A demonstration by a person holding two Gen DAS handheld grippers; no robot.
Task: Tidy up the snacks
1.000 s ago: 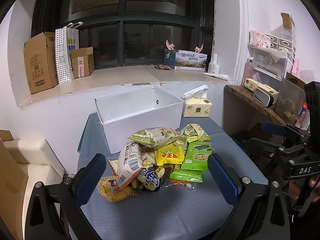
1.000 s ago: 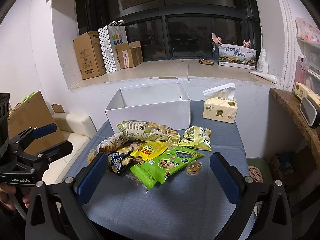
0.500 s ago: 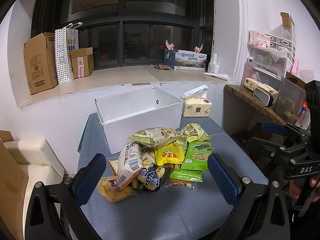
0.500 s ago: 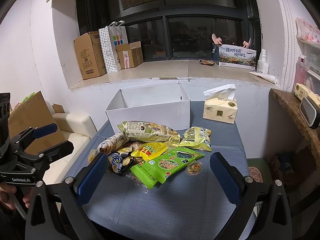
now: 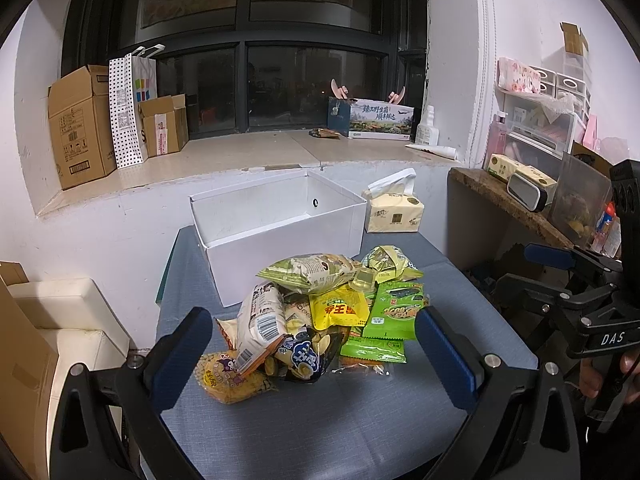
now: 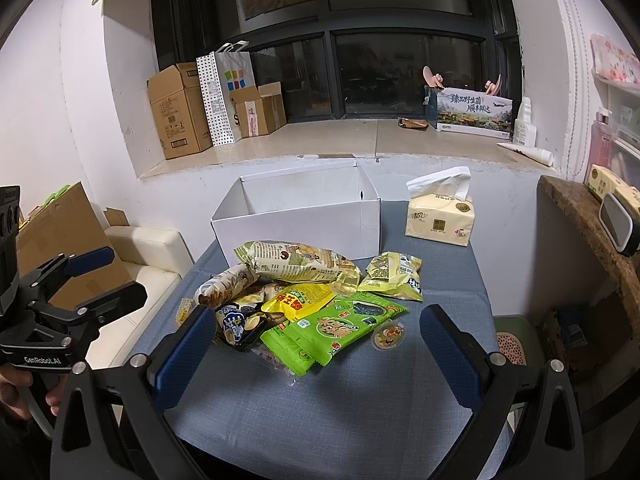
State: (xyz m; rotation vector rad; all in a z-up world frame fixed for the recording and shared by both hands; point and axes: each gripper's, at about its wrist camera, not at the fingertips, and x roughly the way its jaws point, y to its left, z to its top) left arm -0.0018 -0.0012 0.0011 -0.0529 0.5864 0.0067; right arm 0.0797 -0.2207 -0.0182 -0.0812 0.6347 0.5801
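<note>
Both tools are held back from the work, so nothing has been picked up yet. The left gripper (image 5: 314, 354) hangs over the near edge of the table (image 5: 320, 420) with its 2 blue-padded fingers (image 5: 182, 354) spread wide and nothing between them. The right gripper (image 6: 318, 354) is likewise wide open and empty, aimed at the same spot from slightly further right.

The snacks (image 5: 316, 312) lie in 1 loose heap in the middle of the blue table, bags overlapping each other. A long pale green bag (image 6: 298, 262) rests on top at the far side, just in front of the white box (image 6: 298, 216). A bright green packet (image 6: 332, 328) lies at the near right of the heap, a yellow pouch (image 6: 298, 300) sits beside it, and a small round jelly cup (image 6: 388, 334) lies on its own just right of the green packet.

The box stands open-topped and looks empty, directly behind the heap, probably so each bag needs only a short carry. A tissue pack (image 6: 438, 216) stands to its right, clear of the snacks. The open stance of both grippers suggests they are choosing a first bag; the top and outer ones look easiest to reach.
</note>
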